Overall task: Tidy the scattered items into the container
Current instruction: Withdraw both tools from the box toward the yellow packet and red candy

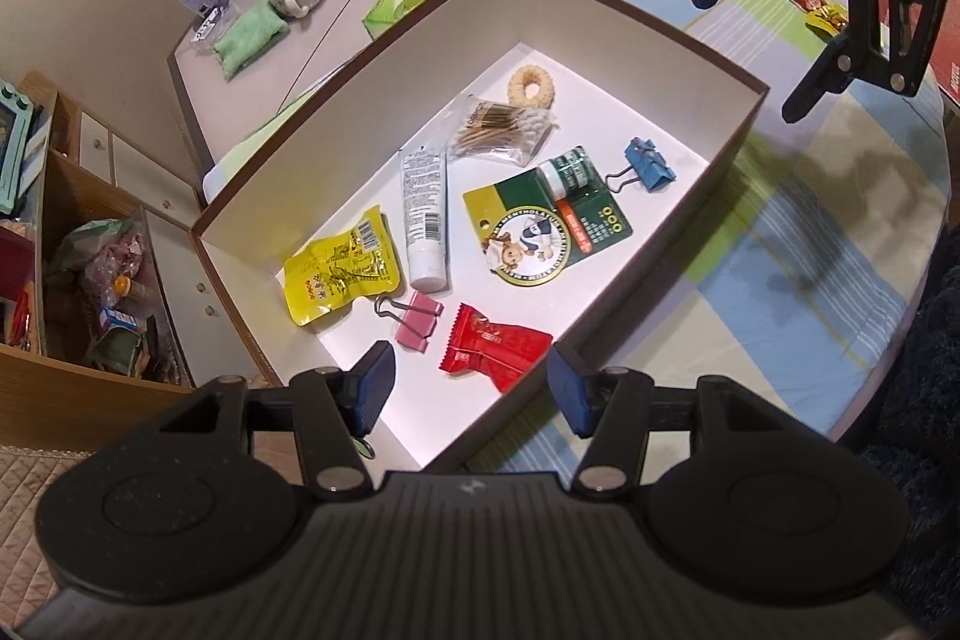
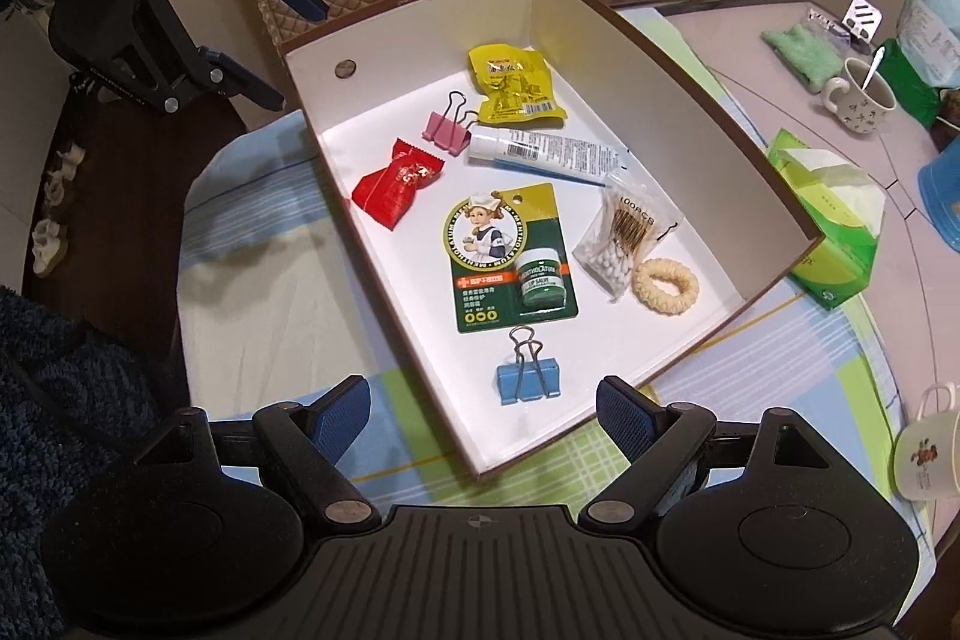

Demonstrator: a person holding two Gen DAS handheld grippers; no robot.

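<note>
Both grippers hang above the table with the jaws wide apart and nothing between them. The left gripper (image 1: 471, 382) is over the near corner of the box (image 1: 630, 22). The right gripper (image 2: 480, 418) is just above the blue binder clip (image 2: 528, 379). Inside the box lie the red candy (image 1: 498, 349), pink clip (image 1: 417, 322), yellow packet (image 1: 339, 274), white tube (image 1: 425, 220), lip balm card (image 1: 546, 220), cotton swabs (image 1: 498, 130) and a cream hair tie (image 1: 531, 85). Two small wrapped snacks (image 1: 819, 7) lie outside on the checked cloth (image 1: 798, 232).
</note>
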